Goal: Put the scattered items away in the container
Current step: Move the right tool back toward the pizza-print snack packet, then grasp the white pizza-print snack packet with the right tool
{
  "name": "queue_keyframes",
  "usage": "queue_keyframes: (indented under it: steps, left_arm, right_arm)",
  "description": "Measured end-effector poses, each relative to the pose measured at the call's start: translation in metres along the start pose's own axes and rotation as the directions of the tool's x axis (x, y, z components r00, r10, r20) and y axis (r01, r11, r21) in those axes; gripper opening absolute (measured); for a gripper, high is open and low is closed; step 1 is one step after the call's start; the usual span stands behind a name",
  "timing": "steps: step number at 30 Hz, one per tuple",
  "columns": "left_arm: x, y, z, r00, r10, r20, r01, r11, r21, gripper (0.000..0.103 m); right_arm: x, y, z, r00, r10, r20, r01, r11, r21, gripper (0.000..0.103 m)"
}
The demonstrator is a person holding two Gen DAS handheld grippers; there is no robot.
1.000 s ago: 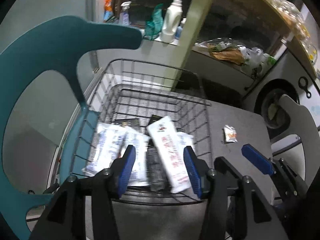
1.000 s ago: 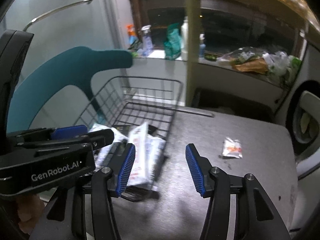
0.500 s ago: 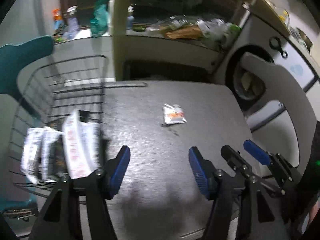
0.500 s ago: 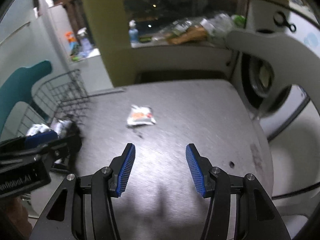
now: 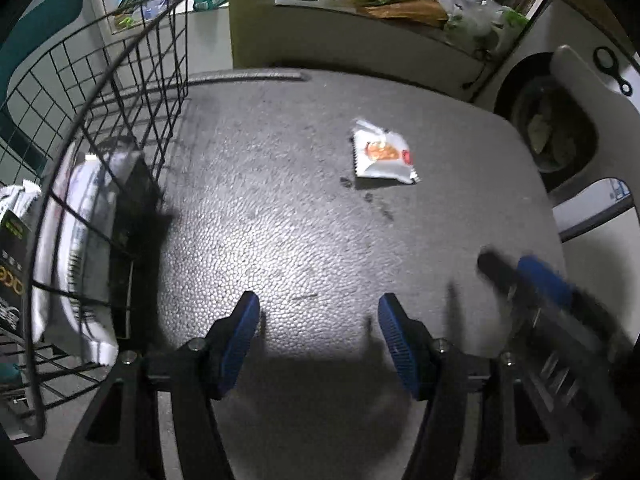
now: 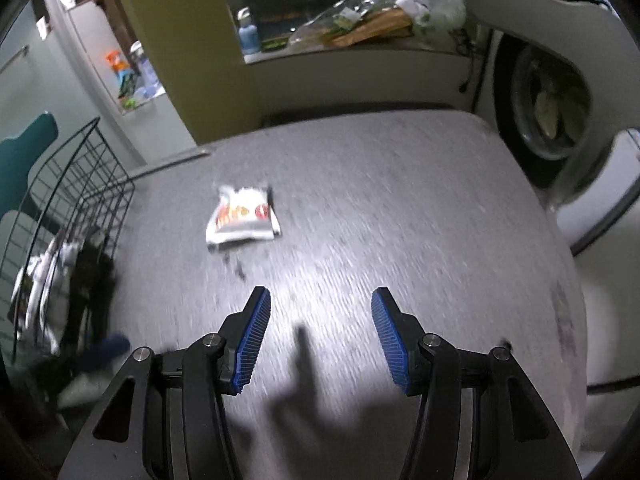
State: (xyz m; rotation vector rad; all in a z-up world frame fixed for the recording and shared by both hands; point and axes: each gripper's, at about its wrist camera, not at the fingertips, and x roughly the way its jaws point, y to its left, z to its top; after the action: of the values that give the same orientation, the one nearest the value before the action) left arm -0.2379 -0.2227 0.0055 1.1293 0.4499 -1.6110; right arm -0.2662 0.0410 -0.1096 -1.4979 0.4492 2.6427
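Observation:
A small white snack packet [image 5: 383, 155] [image 6: 243, 215] with an orange picture lies alone on the grey table. A black wire basket [image 5: 132, 92] [image 6: 72, 184] stands at the table's left edge, holding several white and dark packets [image 5: 80, 232]. My left gripper [image 5: 318, 322] hangs open and empty just above the table, with the packet ahead and slightly right of it. My right gripper [image 6: 320, 320] is also open and empty, with the packet ahead and to its left. In the left wrist view the right gripper [image 5: 536, 280] shows blurred at the right.
The grey table [image 5: 280, 220] ends at a rounded right edge beside a white chair [image 6: 532, 12] and a washing machine drum [image 5: 552, 132]. A yellow post [image 6: 176, 48] and a cluttered counter [image 5: 404, 0] stand behind. A teal chair back [image 5: 36, 28] rises left of the basket.
Both grippers swung right, away from the basket, and dropped toward the table. The lone packet now lies much nearer in both views. The left jaws stand wider than a second ago.

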Motion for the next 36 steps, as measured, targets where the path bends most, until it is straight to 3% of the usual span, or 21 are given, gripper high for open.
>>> queue_keyframes:
  steps: [6,12,20,30,32,36]
  left_arm:
    - [0.011,0.011,-0.009,1.000,0.015,-0.010,-0.015,0.998,-0.056,0.067]
    - [0.013,0.022,0.003,1.000,0.027,0.010,-0.024,0.986,-0.165,0.067]
    - [0.018,0.030,0.018,1.000,-0.010,0.011,0.012,0.980,-0.198,0.067]
    - [0.019,0.037,0.021,1.000,-0.019,0.008,0.020,0.982,-0.186,0.067]
    - [0.017,0.037,0.020,1.000,-0.025,0.007,0.026,0.983,-0.183,0.067]
    - [0.016,0.038,0.020,0.999,-0.038,0.009,0.039,0.984,-0.172,0.067]
  right_arm:
    - [0.030,0.036,0.027,0.999,0.036,-0.019,-0.037,0.998,-0.060,0.053]
    - [0.049,0.051,0.045,0.999,0.044,-0.025,-0.045,0.996,-0.072,0.053]
    - [0.074,0.072,0.060,0.999,0.021,-0.047,-0.027,0.991,-0.129,0.053]
    - [0.089,0.068,0.059,0.997,0.014,-0.077,-0.024,0.991,-0.129,0.053]
    - [0.087,0.066,0.057,0.996,0.014,-0.085,-0.024,0.992,-0.120,0.041]
    - [0.079,0.060,0.050,0.993,0.042,-0.106,-0.053,0.993,-0.109,0.034]
